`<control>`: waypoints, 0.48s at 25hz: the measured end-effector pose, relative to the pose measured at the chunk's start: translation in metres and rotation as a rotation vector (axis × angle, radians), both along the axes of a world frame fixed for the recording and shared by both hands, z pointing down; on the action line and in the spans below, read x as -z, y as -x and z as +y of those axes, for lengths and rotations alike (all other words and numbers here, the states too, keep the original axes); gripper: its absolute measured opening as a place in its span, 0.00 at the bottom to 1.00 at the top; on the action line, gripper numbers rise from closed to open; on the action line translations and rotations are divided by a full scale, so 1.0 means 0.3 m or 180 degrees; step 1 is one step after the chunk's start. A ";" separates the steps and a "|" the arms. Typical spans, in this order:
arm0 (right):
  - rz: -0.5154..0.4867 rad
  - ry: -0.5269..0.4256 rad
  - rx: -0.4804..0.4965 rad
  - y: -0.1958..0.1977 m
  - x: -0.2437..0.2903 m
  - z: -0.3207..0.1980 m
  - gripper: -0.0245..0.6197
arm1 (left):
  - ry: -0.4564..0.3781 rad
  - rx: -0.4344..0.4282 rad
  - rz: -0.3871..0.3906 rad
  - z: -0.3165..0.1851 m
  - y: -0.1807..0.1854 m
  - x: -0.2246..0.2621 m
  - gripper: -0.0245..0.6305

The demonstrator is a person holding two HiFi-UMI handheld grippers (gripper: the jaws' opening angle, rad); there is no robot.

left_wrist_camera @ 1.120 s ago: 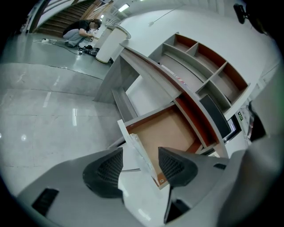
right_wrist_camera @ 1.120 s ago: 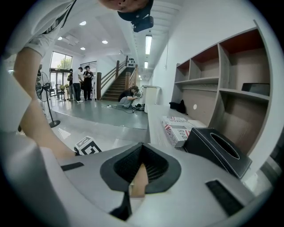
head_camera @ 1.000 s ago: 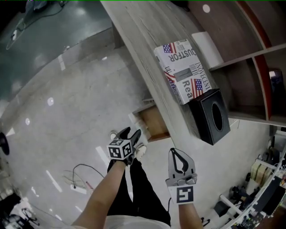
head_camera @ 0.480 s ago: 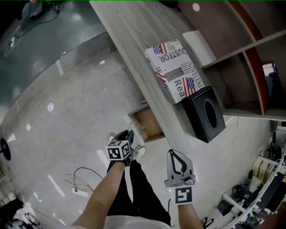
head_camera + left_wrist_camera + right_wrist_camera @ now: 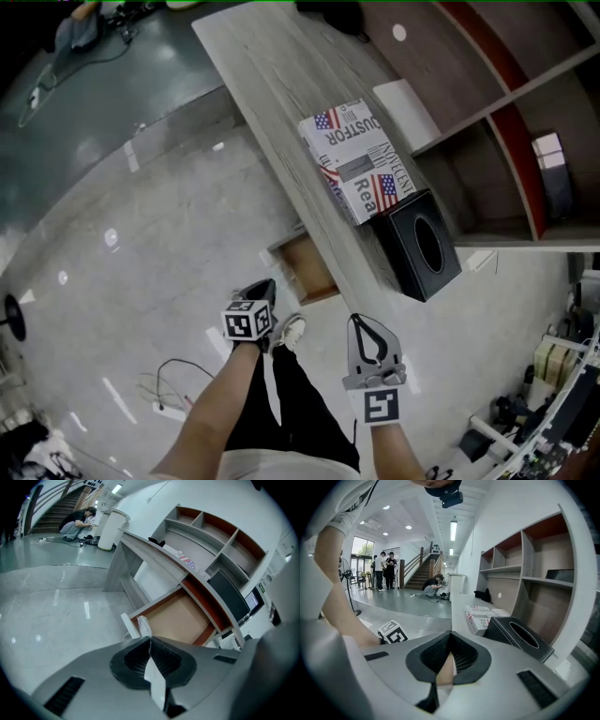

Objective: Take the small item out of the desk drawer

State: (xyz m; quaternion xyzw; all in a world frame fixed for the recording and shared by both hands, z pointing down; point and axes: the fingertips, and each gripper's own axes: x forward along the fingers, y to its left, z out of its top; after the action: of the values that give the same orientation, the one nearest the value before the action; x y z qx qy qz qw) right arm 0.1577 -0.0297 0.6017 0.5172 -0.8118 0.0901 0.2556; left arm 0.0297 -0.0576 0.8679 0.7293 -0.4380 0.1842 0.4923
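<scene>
The desk drawer (image 5: 305,269) stands pulled out under the grey desk (image 5: 272,84), and its brown floor (image 5: 180,618) looks bare. My left gripper (image 5: 265,287) is at the drawer's front corner. Its jaws have closed on a small thin white item (image 5: 144,626) that sticks out past the tips (image 5: 149,638). The head view does not show the item. My right gripper (image 5: 362,321) hangs to the right of the drawer, below the desk edge, shut with nothing seen in it (image 5: 450,633).
On the desk lie a flag-printed box (image 5: 361,164), a black tissue box (image 5: 419,244) and a white block (image 5: 405,103). Wall shelves (image 5: 497,141) rise behind. A cable and power strip (image 5: 164,394) lie on the floor at left. People stand and crouch far off (image 5: 386,566).
The left gripper's jaws went from wide open to shut at the drawer's front. The right gripper stayed shut in about the same place. The view drifted slightly over the desk.
</scene>
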 end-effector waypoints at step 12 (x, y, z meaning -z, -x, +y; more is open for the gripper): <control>-0.0086 -0.0235 0.0007 -0.029 0.156 -0.016 0.07 | -0.0541 -0.0224 -0.0111 -0.080 0.013 0.300 0.07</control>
State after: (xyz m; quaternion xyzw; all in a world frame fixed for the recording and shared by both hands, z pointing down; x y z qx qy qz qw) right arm 0.1663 -0.0346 0.5548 0.5241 -0.8186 0.0668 0.2253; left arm 0.0258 -0.0816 0.7779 0.7800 -0.4346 0.1762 0.4142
